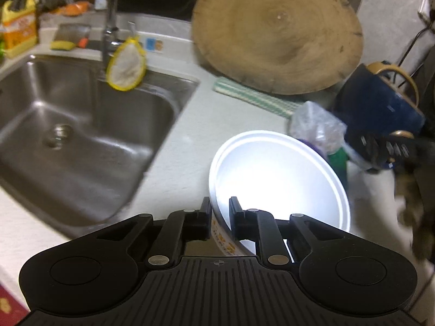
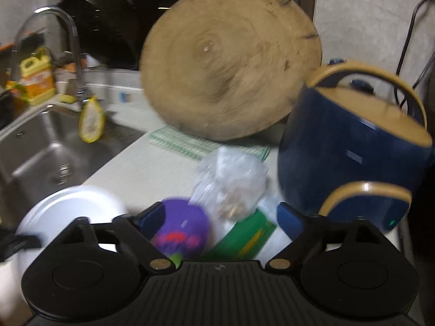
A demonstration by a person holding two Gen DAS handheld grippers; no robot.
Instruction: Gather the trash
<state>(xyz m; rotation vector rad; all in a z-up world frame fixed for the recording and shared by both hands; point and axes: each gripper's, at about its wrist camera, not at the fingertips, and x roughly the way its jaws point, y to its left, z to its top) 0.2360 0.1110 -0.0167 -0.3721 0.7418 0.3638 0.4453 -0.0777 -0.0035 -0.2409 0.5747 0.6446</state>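
My left gripper (image 1: 220,212) is shut on the near rim of a white disposable bowl (image 1: 280,179), one finger inside the wall and one outside. The bowl stands on the pale counter and looks empty inside. Just behind it lie a crumpled clear plastic bag (image 1: 315,125) and a green box (image 1: 338,160). In the right wrist view my right gripper (image 2: 220,217) stands wide open over that pile: a purple packet (image 2: 182,231), the green box (image 2: 244,236) and the clear bag (image 2: 231,184) lie between its fingers, untouched by the pads. The white bowl (image 2: 70,206) shows at the left.
A steel sink (image 1: 68,141) with a faucet (image 1: 108,27) lies left of the bowl. A round wooden cutting board (image 1: 277,32) leans at the back on a striped cloth (image 1: 252,97). A blue kettle (image 2: 348,141) stands close at the right. A yellow bottle (image 1: 20,32) stands behind the sink.
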